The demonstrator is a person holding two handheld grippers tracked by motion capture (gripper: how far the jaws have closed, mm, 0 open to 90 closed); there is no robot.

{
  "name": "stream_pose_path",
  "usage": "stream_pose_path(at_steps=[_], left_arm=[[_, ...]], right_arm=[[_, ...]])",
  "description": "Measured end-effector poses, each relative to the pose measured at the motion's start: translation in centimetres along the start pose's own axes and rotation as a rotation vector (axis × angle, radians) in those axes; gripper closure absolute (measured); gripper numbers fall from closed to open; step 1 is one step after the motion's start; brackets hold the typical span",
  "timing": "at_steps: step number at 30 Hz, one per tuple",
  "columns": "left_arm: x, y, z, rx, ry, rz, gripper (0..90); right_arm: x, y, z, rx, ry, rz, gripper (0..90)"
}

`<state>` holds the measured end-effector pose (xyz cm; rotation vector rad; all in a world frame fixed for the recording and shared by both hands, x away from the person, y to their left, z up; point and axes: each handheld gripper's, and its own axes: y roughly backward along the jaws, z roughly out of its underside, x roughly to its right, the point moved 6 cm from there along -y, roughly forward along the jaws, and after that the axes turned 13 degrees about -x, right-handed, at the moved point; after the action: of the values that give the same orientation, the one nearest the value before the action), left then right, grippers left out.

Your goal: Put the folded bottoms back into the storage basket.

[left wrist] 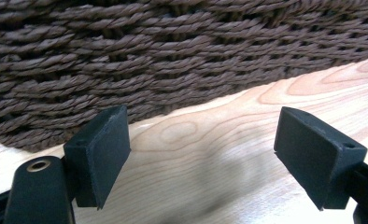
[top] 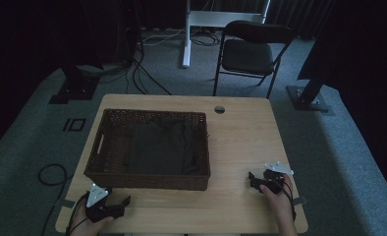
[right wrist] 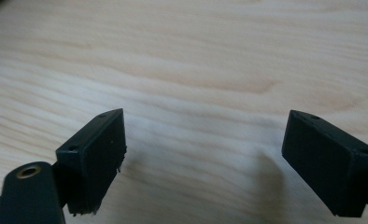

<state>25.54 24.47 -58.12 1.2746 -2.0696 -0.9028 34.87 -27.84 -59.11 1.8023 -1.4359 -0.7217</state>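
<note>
A dark woven basket (top: 108, 169) sits left of centre on a pale wooden worktop (top: 240, 142), with dark folded cloth (top: 162, 145) lying inside. The cloth looks soft, light and limp, likely best pinched at a raised fold. The left tool (top: 117, 205) rests just before the basket's near wall, jaws spread, empty. The right tool (top: 256, 180) rests on bare wood, jaws spread, empty.

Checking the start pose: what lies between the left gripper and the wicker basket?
Bare wooden table, seen in the left gripper view between the left gripper and the basket.
</note>
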Motion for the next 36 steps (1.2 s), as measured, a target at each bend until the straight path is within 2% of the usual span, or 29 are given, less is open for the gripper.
stream_pose_path(at_steps=[5, 6, 9, 12, 18, 26, 30, 36], left_arm=[[-0.4, -0.3, 0.6, -0.018, 0.010, -0.060, 19.5], [-0.4, -0.3, 0.6, -0.018, 0.010, -0.060, 19.5], [-0.5, -0.6, 1.0, -0.029, 0.016, -0.095, 19.5], [-0.3, -0.8, 1.1, -0.022, 0.019, -0.097, 18.1], [-0.4, -1.2, 1.2, 0.006, 0.017, -0.152, 18.1], [-0.3, -1.3, 1.4, 0.034, 0.073, -0.204, 15.5], [-0.6, -1.2, 1.4, 0.037, 0.122, -0.242, 14.5], [-0.6, -1.3, 1.4, 0.038, 0.131, -0.250, 13.1]], right_arm=[[0.3, -0.1, 0.4, -0.037, -0.005, 0.026, 12.8], [0.4, -0.1, 0.4, -0.037, -0.011, 0.030, 13.0], [0.4, -0.1, 0.5, -0.042, -0.023, 0.026, 13.0], [0.4, -0.1, 0.5, -0.049, -0.047, 0.013, 12.9], [0.4, -0.1, 0.5, -0.048, -0.050, 0.013, 12.8], [0.4, -0.1, 0.5, -0.049, -0.048, 0.012, 12.4], [0.4, -0.1, 0.5, -0.049, -0.047, 0.012, 12.3], [0.4, -0.1, 0.5, -0.048, -0.049, 0.012, 12.8]])
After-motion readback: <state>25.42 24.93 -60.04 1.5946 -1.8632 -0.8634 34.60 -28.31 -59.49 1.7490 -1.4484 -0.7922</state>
